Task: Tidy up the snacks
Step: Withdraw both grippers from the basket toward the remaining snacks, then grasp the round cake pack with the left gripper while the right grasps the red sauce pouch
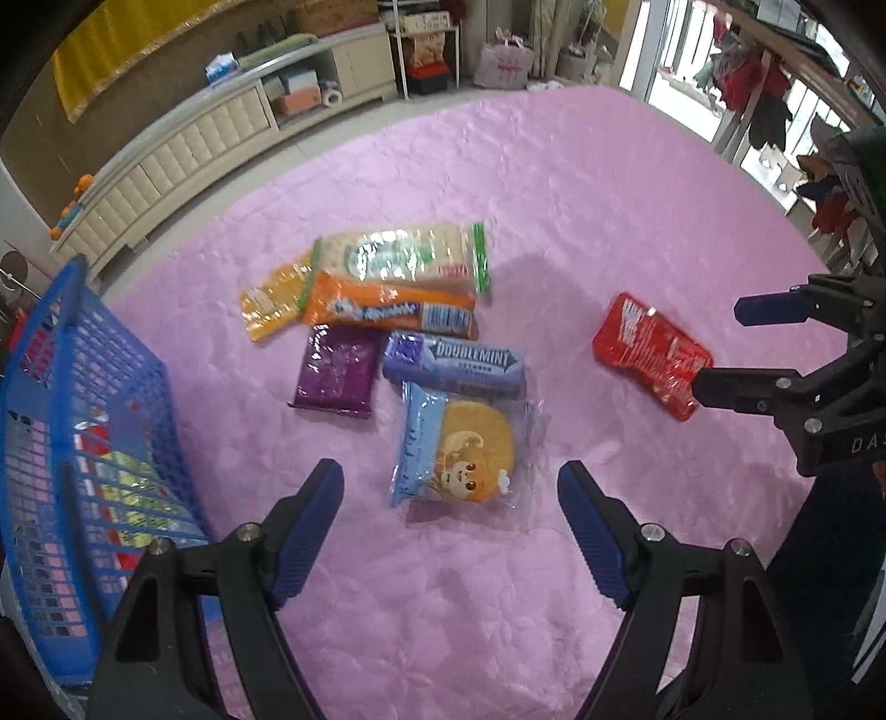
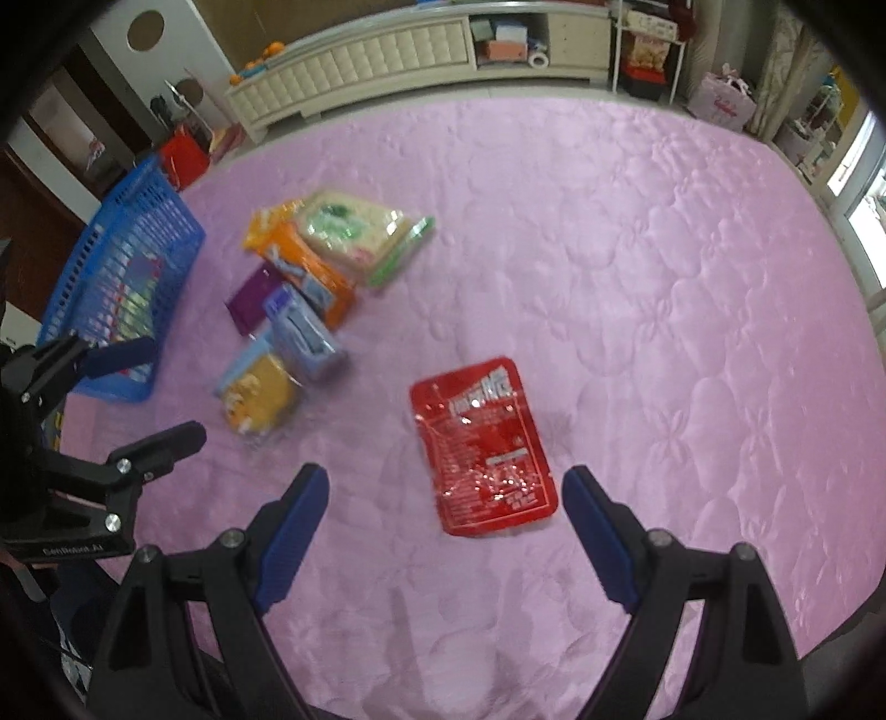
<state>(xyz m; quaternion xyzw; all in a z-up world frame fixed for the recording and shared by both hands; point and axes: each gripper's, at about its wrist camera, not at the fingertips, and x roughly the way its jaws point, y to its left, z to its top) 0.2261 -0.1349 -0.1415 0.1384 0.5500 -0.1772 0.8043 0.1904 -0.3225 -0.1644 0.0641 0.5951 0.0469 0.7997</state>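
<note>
Several snack packs lie on the pink quilted cover (image 1: 554, 166). A clear-wrapped biscuit pack with a cartoon face (image 1: 465, 448) lies just ahead of my open, empty left gripper (image 1: 451, 479). Beyond it lie a Doublemint pack (image 1: 454, 363), a purple pack (image 1: 335, 371), an orange pack (image 1: 387, 310), a yellow pack (image 1: 271, 302) and a green-edged cracker pack (image 1: 410, 255). A red pack (image 2: 484, 448) lies apart, just ahead of my open, empty right gripper (image 2: 446, 484). The blue basket (image 1: 72, 443) at the left holds several packs.
The right gripper (image 1: 714, 346) shows at the right edge of the left wrist view, beside the red pack (image 1: 650, 354). The left gripper (image 2: 160, 387) shows at the left of the right wrist view, near the basket (image 2: 127, 266). A cream cabinet (image 2: 415, 50) stands beyond the cover.
</note>
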